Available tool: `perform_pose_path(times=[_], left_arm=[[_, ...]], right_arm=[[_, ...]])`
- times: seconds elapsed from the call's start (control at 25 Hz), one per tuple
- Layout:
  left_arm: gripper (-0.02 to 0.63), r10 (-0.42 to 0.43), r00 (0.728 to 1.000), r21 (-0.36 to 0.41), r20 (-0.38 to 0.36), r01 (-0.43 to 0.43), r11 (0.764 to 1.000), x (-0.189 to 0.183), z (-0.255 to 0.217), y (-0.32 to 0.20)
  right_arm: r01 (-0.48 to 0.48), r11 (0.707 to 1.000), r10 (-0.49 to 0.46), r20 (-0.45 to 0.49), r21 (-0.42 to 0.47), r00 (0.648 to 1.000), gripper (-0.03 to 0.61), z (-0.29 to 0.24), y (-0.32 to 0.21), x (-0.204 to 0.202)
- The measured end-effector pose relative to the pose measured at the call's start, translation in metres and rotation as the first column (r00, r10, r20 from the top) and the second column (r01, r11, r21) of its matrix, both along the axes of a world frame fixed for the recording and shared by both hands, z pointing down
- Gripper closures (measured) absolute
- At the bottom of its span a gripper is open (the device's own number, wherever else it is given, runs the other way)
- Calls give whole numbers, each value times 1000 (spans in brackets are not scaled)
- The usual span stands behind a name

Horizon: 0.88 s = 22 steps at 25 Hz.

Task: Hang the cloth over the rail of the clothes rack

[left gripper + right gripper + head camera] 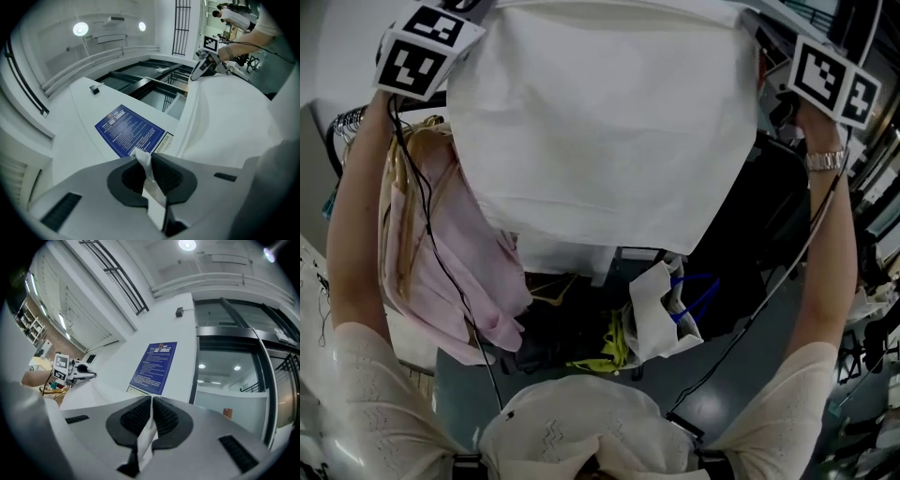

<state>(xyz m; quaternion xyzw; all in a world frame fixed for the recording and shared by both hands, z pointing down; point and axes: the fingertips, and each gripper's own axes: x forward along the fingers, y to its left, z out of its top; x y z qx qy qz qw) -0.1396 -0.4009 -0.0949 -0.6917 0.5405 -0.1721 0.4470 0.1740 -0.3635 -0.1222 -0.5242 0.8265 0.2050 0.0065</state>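
The cloth is a plain white sheet, held up high and spread wide between two hand-held grippers. In the head view it fills the upper middle of the scene and hangs down flat in front of us, with its lower edge loose above a crowded floor.

The left gripper is clenched on the cloth. In the left gripper view, a narrow fold of white fabric is pinched between its two dark ribbed pads. From there the sheet runs away to the right, towards the other gripper in the distance.

The right gripper is likewise clamped on the cloth. The right gripper view shows its pads pressed together on a thin white strip that sticks out towards the camera. In the head view only the black-and-white marker cubes of the grippers show, at the top left and top right corners of the sheet.

The person's bare forearms reach up on both sides from white knitted sleeves, and a metal watch sits on the right wrist. A black cable trails down from the left gripper.

Below and to the left of the cloth, a pale pink garment hangs on light wooden hangers. Near the middle of the floor sits a white bag with blue handles, just beside something yellow-green. Both gripper views look up at a white wall with a blue printed notice.
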Motion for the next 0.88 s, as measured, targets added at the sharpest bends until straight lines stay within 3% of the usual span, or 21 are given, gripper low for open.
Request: perform_pose_path(times=[0.24,0.4,0.56,0.68,0.88], left_arm=[[588,-47,995,-39,88,50,998,10,22,-28],[588,-84,983,-53,165,94,994,12,31,-40],[588,-137,953,-67,271,161,985,18,44,-50],[588,-150,945,-92,290,183,979,14,45,-51],[588,-142,954,-174,264,192,966,17,52,-60]], right_arm=[[22,997,-24,-23,-80,999,557,21,-36,7],[97,985,-105,-50,-144,993,557,32,-50,7],[184,962,-202,-71,-202,977,557,42,-54,8],[210,947,-236,-81,-242,968,552,47,-53,8],[269,909,-286,-9,-318,958,517,63,-64,22]])
